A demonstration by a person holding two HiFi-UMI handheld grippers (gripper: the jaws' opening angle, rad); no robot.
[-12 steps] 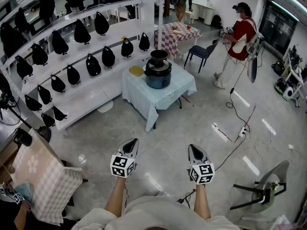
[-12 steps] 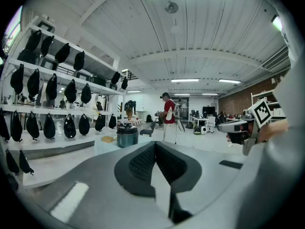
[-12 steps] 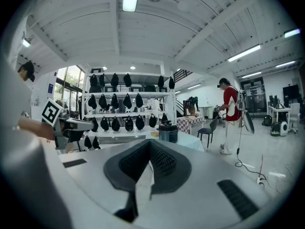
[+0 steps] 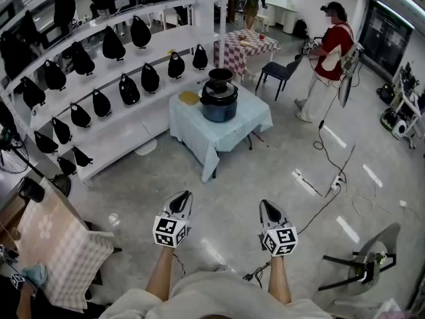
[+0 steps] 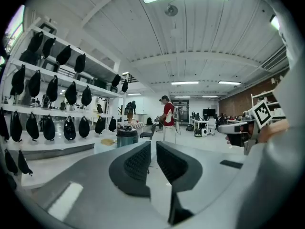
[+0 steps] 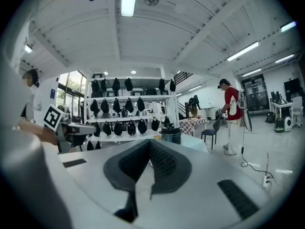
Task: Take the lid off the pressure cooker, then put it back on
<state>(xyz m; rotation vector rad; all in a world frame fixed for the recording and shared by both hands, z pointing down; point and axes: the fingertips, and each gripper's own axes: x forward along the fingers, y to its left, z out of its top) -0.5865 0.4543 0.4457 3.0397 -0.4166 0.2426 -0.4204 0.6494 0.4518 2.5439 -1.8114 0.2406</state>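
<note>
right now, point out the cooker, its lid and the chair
cooker point(image 4: 218, 111): head view, on its dark body wall
lid point(image 4: 220, 89): head view, on its black top
chair point(image 4: 274, 70): head view, on its dark seat

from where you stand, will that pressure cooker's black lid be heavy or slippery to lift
The black round lid looks broad and thick: probably rigid, fairly heavy. Its raised top part should give a hold. The dark blue pressure cooker stands on a draped light blue tablecloth, so a sideways tug might drag it.
</note>
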